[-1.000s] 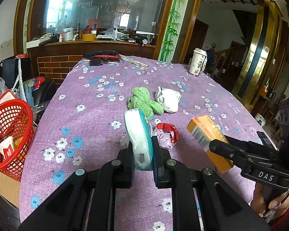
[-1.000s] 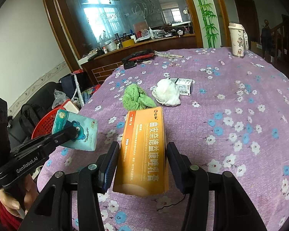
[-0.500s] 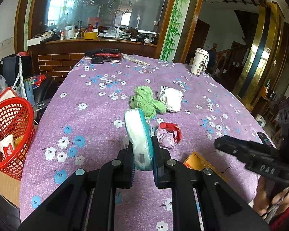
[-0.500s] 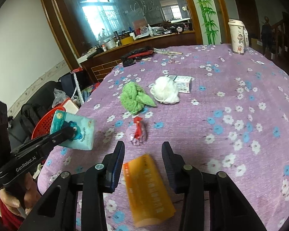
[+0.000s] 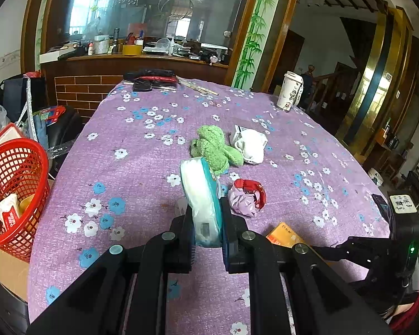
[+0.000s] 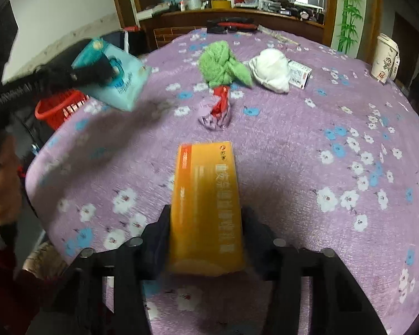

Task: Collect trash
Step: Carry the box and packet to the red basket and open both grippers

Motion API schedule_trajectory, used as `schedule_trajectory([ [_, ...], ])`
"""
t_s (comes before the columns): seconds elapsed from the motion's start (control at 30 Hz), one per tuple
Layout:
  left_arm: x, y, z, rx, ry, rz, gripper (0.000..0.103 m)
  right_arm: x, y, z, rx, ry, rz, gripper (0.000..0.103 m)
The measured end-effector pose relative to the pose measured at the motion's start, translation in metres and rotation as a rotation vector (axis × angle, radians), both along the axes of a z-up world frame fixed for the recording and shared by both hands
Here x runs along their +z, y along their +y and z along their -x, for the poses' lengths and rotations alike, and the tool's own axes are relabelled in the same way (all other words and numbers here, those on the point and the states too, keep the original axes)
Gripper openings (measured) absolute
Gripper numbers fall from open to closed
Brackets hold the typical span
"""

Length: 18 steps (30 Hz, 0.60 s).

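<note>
My left gripper [image 5: 205, 209] is shut on a teal and white tissue pack [image 5: 201, 195], which it holds on edge above the purple flowered table [image 5: 125, 167]. The same pack [image 6: 120, 83] shows blurred at the left of the right wrist view. An orange box [image 6: 206, 184] lies lengthwise on the cloth between the fingers of my right gripper [image 6: 206, 212]. Both fingers lie against its long sides while the jaws are opening slightly. A corner of the orange box [image 5: 286, 236] also shows in the left wrist view. A crumpled purple and red wrapper [image 5: 245, 195] lies just beyond.
A green cloth [image 5: 213, 149] and a white crumpled wad [image 5: 251, 145] with a small white box [image 6: 300, 74] lie mid-table. A red basket [image 5: 39, 153] holding some trash stands off the table's left edge. A paper cup [image 5: 290, 90] stands far right, dark items at the far end.
The orange box slipped out of my right gripper onto the table. The gripper then came down and tilted over it, so the box sits between its fingers again. The left gripper has not moved.
</note>
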State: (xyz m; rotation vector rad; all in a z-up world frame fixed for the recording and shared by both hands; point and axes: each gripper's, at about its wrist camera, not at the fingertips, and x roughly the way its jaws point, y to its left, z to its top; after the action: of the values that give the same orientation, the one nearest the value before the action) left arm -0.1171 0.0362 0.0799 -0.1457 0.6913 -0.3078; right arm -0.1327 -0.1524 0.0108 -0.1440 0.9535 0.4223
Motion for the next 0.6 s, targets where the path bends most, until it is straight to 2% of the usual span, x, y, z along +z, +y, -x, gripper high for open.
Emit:
schedule_trajectory([
  [0.2,0.008,0.008,-0.001,0.017,-0.018,0.008,0.014,0.027,0.007,-0.002,-0.005,-0.064,-0.053,0.05],
  [0.33,0.019,0.023,0.002,0.05,-0.041,0.014,0.014,0.05,0.025,-0.017,0.012,-0.081,-0.134,0.05],
  [0.6,0.04,0.098,0.005,0.186,-0.08,0.03,0.014,0.08,0.097,-0.054,0.123,-0.055,-0.248,0.05],
])
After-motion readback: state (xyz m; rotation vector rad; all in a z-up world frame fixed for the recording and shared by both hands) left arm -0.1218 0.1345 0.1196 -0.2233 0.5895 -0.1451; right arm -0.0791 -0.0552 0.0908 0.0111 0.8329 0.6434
